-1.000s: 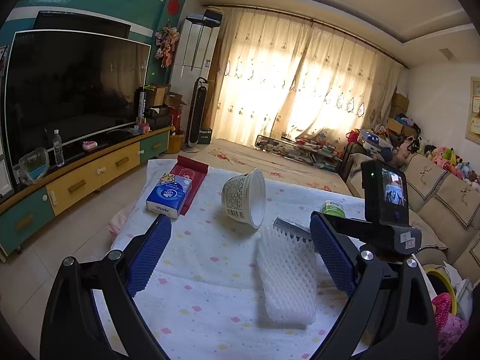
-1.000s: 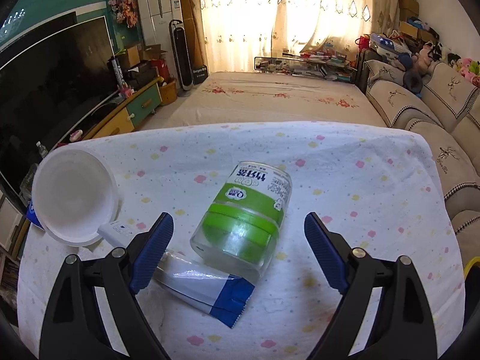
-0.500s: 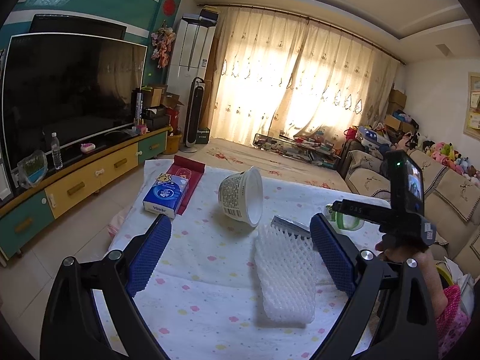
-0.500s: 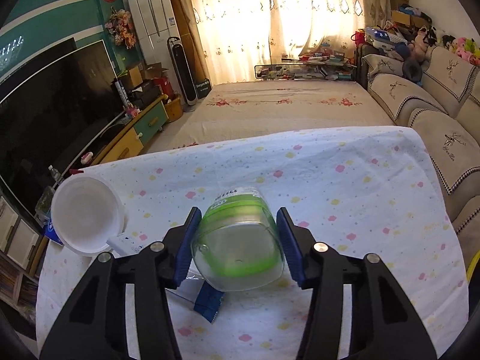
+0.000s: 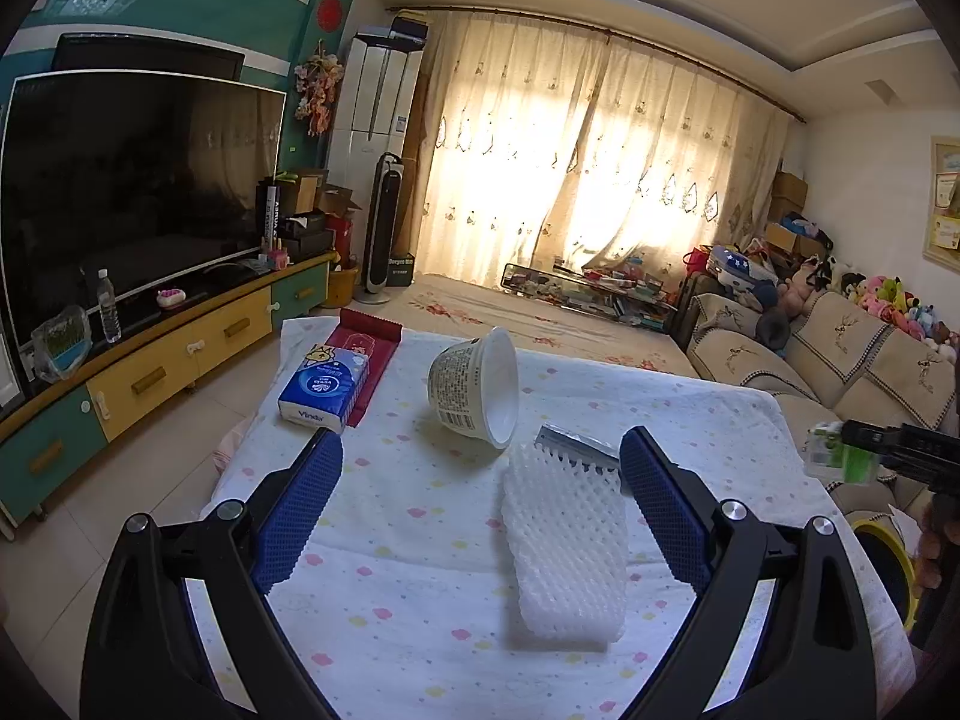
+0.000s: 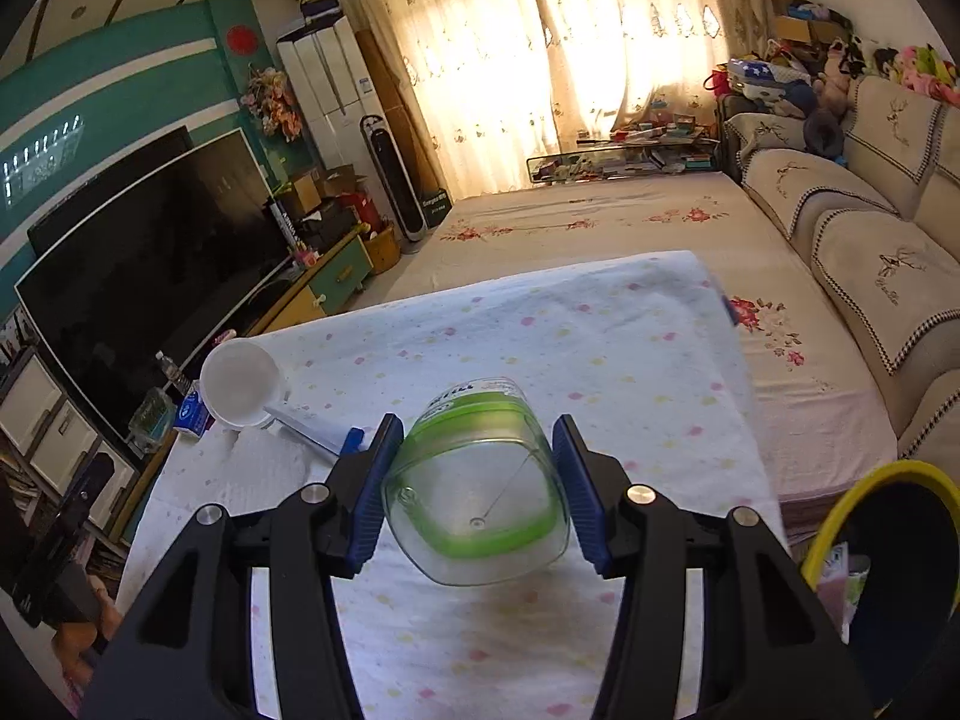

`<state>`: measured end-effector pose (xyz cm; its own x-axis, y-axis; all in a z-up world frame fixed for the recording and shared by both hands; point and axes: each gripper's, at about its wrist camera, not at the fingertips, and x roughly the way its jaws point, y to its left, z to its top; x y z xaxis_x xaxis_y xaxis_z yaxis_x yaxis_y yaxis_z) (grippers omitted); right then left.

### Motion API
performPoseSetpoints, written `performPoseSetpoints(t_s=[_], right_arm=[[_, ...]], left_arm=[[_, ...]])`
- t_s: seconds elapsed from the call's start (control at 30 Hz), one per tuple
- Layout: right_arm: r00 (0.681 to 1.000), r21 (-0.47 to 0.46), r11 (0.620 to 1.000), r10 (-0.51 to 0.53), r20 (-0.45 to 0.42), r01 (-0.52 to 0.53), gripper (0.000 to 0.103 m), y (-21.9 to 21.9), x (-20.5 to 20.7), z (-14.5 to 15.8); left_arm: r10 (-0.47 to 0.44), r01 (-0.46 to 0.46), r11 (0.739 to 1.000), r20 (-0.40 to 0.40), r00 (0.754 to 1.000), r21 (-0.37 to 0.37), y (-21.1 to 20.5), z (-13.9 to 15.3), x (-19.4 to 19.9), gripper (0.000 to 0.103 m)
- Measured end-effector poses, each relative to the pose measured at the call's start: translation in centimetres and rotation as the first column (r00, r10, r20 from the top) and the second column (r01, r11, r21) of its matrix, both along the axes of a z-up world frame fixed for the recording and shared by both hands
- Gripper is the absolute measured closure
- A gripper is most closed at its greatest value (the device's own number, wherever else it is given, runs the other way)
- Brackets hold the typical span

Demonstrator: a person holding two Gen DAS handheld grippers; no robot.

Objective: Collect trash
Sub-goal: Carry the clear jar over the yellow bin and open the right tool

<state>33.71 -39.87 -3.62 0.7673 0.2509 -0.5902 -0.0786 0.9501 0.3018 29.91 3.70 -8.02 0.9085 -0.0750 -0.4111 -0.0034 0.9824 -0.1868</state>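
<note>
Right gripper (image 6: 474,480) clamps clear bottle (image 6: 477,486) over table (image 6: 600,348)

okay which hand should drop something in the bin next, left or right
Right. The right gripper is already shut on the bottle, and the yellow-rimmed bin sits just to its right. The left gripper is open and empty over the foam net.

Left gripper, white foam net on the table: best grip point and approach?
Take the foam net across its narrow width, near the closer end, coming down from above. It lies flat and long, running away from the camera, roughly between the open left gripper pads, so the span probably fits. Its far end overlaps a silver wrapper; gripping nearer likely avoids that.
</note>
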Motion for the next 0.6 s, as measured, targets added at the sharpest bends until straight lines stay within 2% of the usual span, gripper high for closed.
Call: performPoseSetpoints(t_s=[0.17,0.37,0.6], right_arm=[[0.986,0.009,0.986,-0.165,0.014,0.165,0.054,-8.3,-5.7,-0.3],[0.922,-0.022,0.923,-0.385,-0.054,0.384,0.054,-17.7,-10.1,-3.9],[0.855,-0.059,0.864,-0.504,-0.119,0.501,0.051,-23.6,-12.0,-8.1]], left_arm=[[-0.008,0.008,1.000,-0.002,1.000,0.012,-0.4,-0.1,-0.1,0.011],[-0.013,0.013,0.999,-0.005,1.000,0.035,-1.0,-0.1,-0.1,0.011],[-0.011,0.012,0.999,-0.019,1.000,0.049,-1.4,-0.4,0.1,0.011]])
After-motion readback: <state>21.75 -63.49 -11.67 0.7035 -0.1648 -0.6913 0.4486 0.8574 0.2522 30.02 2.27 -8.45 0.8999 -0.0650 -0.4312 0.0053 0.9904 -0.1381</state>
